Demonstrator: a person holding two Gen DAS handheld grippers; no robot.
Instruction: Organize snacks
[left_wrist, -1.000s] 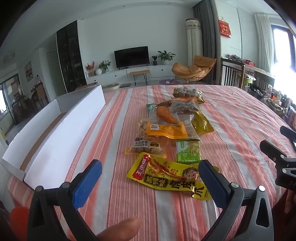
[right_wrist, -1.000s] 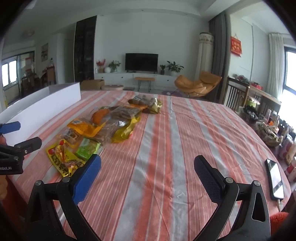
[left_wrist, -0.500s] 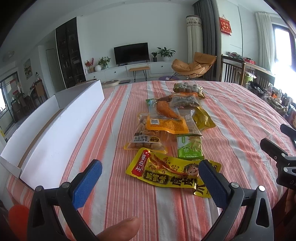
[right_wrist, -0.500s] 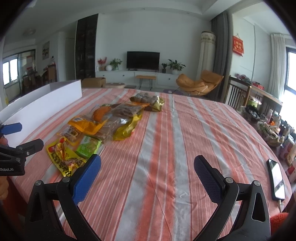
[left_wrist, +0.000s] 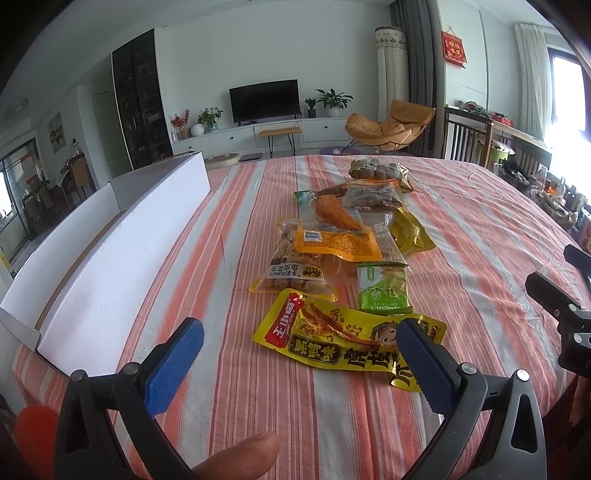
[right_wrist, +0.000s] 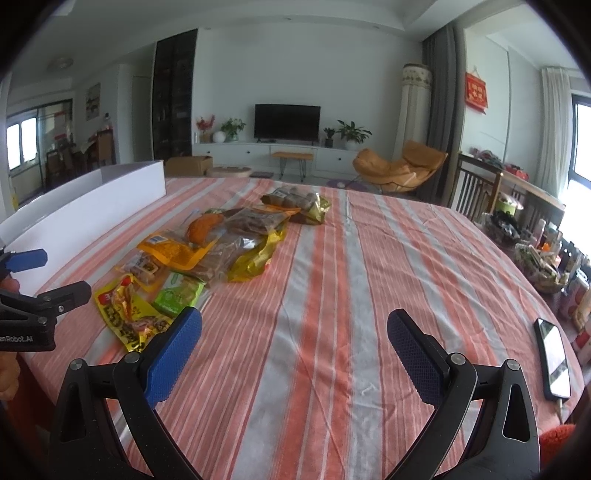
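Several snack packets lie in a row down the striped tablecloth. Nearest me is a yellow packet (left_wrist: 347, 341) with a red label, then a small green packet (left_wrist: 382, 290), a peanut bag (left_wrist: 295, 275) and an orange packet (left_wrist: 338, 242). My left gripper (left_wrist: 295, 354) is open just short of the yellow packet, holding nothing. A long white cardboard box (left_wrist: 110, 251) stands open to the left. In the right wrist view, my right gripper (right_wrist: 293, 345) is open over bare cloth, right of the yellow packet (right_wrist: 129, 314) and the green packet (right_wrist: 179, 291).
A phone (right_wrist: 552, 358) on a cable lies near the table's right edge. Bottles and bags (right_wrist: 535, 258) crowd the far right rim. A thumb (left_wrist: 240, 458) shows under the left gripper. The striped cloth (right_wrist: 351, 277) right of the snacks is bare.
My left gripper has edged forward and dipped toward the yellow packet, which now sits larger between the fingers. The right gripper has barely shifted.
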